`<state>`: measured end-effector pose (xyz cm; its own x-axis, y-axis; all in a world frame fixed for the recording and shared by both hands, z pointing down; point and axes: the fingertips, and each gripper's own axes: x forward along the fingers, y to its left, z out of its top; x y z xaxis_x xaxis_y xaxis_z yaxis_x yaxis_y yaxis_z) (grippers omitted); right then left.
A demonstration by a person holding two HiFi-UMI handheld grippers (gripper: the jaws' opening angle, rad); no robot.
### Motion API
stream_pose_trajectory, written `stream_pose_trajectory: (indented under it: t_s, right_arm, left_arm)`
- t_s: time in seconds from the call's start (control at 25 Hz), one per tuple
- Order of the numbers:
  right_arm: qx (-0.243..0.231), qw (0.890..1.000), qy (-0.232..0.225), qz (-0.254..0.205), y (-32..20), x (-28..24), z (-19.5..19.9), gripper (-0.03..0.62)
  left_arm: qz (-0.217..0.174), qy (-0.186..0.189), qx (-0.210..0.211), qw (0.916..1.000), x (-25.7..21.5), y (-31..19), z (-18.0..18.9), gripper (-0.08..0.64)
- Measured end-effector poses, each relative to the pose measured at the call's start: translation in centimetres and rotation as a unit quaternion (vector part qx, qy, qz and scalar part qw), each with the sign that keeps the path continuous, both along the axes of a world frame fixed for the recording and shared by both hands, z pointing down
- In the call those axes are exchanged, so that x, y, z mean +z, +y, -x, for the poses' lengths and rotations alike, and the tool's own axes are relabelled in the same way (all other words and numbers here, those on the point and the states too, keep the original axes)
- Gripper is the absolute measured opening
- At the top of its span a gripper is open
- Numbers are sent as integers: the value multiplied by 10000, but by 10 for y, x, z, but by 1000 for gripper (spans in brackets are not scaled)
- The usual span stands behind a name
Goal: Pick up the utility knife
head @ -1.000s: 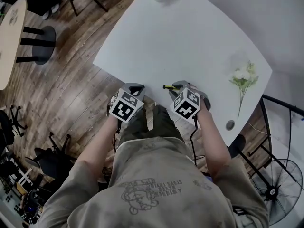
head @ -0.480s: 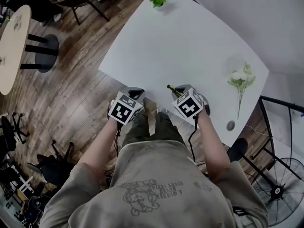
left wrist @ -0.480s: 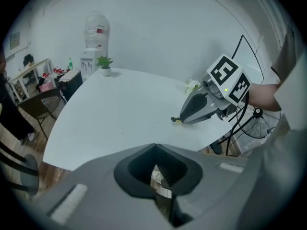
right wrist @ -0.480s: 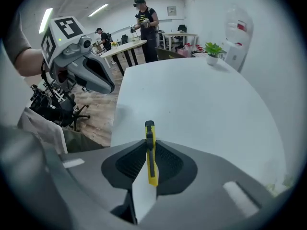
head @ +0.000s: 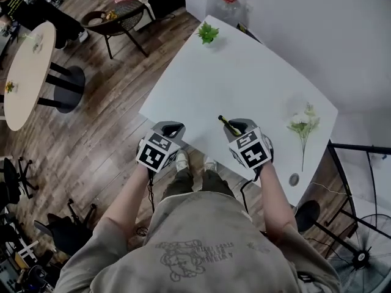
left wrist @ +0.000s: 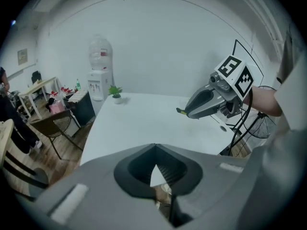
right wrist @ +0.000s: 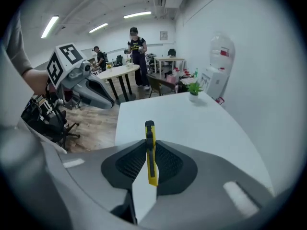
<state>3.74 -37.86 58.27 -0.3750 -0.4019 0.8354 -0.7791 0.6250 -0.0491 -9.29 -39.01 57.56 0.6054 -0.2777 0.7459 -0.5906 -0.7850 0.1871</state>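
Observation:
The yellow and black utility knife (right wrist: 150, 152) is clamped between the jaws of my right gripper (right wrist: 150, 163) and points forward over the white table (right wrist: 192, 123). From the head view the knife (head: 229, 125) sticks out of the right gripper (head: 236, 127) above the table's near edge. My left gripper (head: 170, 129) hovers at that same edge, further left, shut with nothing in it. In the left gripper view its jaws (left wrist: 154, 166) meet at the tips, and the right gripper (left wrist: 201, 103) with the knife tip (left wrist: 180, 111) shows to the right.
A small green plant (head: 208, 33) stands at the table's far corner (head: 211, 23). A white flower stem (head: 303, 127) lies at the right side, near a round hole (head: 294, 179). Wood floor, a round table (head: 27, 72), chairs and people are off to the left. A water dispenser (left wrist: 100, 75) stands beyond the table.
Both grippers have risen slightly from the table edge, the right one carrying the knife. The head view has shifted, showing more of the room beyond the table.

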Motion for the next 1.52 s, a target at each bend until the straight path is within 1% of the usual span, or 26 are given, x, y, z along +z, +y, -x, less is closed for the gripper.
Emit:
stream_pose_trajectory:
  t_s: [0.2,0.36,0.6,0.72,0.84,0.92,1.0,1.12,1.16,1.24,1.32,1.52]
  right_arm:
    - [248,9959,-307,-812,-25,-68,6,87]
    - [443,9866,-637,-1436,-35,-122,5,87]
    - [715,9641,-1052,-2329,-34,-198,0,87]
    - [901,9521,-1277,-2627,-29,-227,-5,88]
    - [1097,9411,-1429,-2861,-21,-245,-12,88]
    - [1172,9336,-1462,-3056,-15,-258,-15,89]
    - [1239,9243,-1563,-3253,-7,-272,-16,89]
    - [1278,9109,-1892,-3437,5,-291,-14,87]
    - [1285,9081,-1985,-3455,9,-295,-13,87]
    - [1347,9039,-2179,-3425,16,-300,-12,87]
    - [1390,9018,-2330,-3364,20,-302,-10,87]
    - [1351,9035,-2311,-3347,23,-301,-8,87]
  left_arm:
    - [-527,224,-88,9983,-50,-23,2,0]
    - [-933,492,-64,9944,-95,-33,-5,0]
    - [-1566,742,-64,9849,-156,-41,-5,0]
    - [-1815,866,-124,9795,-185,-41,-3,0]
    - [-2017,1053,-150,9737,-209,-38,-4,0]
    - [-2216,1145,-211,9682,-224,-36,-3,0]
    - [-2448,1267,-357,9606,-242,-36,2,0]
    - [-2662,1463,-560,9511,-263,-34,12,0]
    - [-2692,1495,-587,9496,-267,-32,14,0]
    - [-2704,1480,-549,9497,-270,-26,15,0]
    - [-2718,1441,-472,9503,-273,-19,15,0]
    - [-2771,1453,-425,9488,-281,-16,13,0]
